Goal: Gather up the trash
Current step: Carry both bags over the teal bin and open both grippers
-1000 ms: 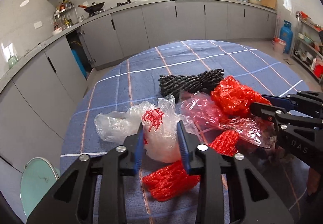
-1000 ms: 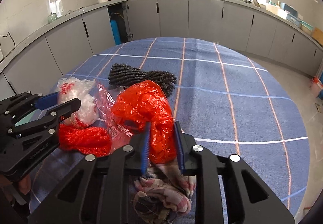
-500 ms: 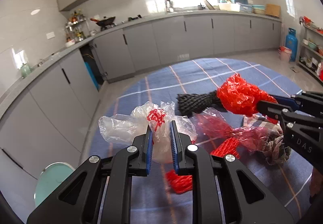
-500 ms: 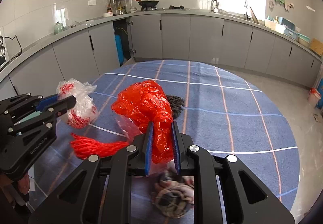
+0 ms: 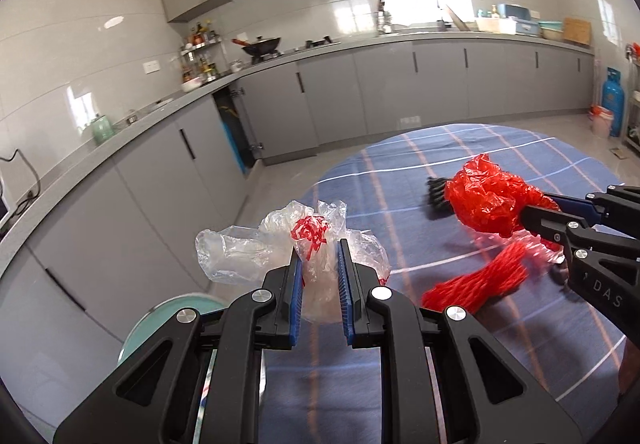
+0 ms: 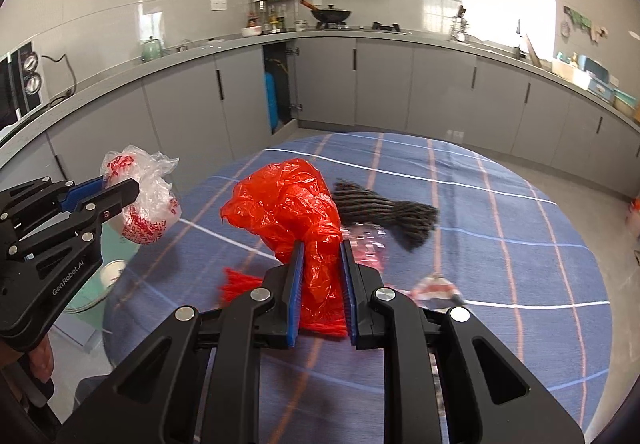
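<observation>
- The left gripper, at the bottom centre of the left wrist view, has its jaws clamped on a crumpled clear plastic bag with red print; the jaws were closing earlier in the last second, with the bag between them.
- That bag hangs clear of the desk, in front of the grey cabinets, at centre frame.
- The right gripper, bottom centre of the right wrist view, has its jaws clamped on a crumpled bright red plastic bag, which stands up above the pads at centre frame.
- The round desk with a blue checked cloth fills the lower right of that view.
- On the cloth lie a dark grey knitted bundle, just right of the red bag, and a red mesh net, lower right in the left wrist view.
- A pale green round stool shows at the lower left, beside the desk.
</observation>
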### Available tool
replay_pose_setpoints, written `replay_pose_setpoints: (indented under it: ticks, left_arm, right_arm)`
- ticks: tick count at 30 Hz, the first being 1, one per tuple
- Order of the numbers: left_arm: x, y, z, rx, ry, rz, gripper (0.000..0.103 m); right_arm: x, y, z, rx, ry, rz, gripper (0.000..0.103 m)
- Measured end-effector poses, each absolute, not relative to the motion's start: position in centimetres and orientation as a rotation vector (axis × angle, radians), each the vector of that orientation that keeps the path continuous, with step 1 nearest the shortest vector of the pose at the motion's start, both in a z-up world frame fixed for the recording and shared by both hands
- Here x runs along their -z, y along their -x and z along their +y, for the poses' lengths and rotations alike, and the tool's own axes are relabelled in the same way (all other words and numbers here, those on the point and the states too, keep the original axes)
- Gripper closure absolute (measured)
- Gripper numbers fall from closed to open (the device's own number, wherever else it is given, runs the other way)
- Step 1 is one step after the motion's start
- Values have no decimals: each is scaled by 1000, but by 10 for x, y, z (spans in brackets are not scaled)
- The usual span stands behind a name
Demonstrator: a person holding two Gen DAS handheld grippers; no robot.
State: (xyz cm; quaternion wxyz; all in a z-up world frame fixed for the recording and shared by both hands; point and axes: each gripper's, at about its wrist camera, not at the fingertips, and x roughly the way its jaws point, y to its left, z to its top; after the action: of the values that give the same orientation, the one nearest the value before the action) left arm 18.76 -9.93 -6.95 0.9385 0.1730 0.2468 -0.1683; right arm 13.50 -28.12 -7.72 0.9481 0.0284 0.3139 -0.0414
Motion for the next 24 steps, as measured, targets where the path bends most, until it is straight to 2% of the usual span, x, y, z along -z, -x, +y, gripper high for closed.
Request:
replay_pose_setpoints:
  ticks: [24]
  left_arm:
    - [76,-198,30,95,-302,558,86]
  right_arm:
    - [82,-171,-155,-175,23,641,85]
